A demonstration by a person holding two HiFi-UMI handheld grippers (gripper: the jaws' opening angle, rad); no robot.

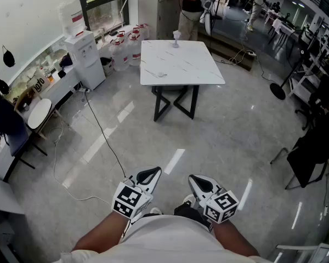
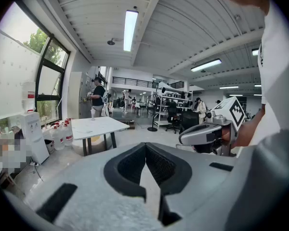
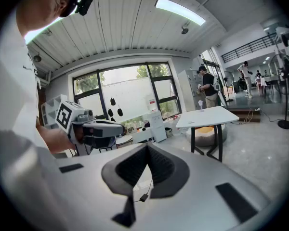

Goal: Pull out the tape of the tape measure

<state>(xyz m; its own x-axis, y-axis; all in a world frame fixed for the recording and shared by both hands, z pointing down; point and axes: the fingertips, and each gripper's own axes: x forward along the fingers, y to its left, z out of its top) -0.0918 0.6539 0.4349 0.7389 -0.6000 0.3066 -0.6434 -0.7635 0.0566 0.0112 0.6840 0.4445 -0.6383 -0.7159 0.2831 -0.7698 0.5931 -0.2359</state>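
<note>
I see no tape measure clearly in any view. A white marble-top table stands several steps ahead, with a small white object at its far edge and a faint small item near the front. My left gripper and right gripper are held close to the body over the floor, side by side. In the left gripper view the left gripper has its jaws together with nothing between them. The right gripper looks the same, shut and empty. The table is far from both.
A water dispenser and water bottles stand left of the table. A black cable runs across the glossy floor. A person stands behind the table. Dark chairs sit at right and left.
</note>
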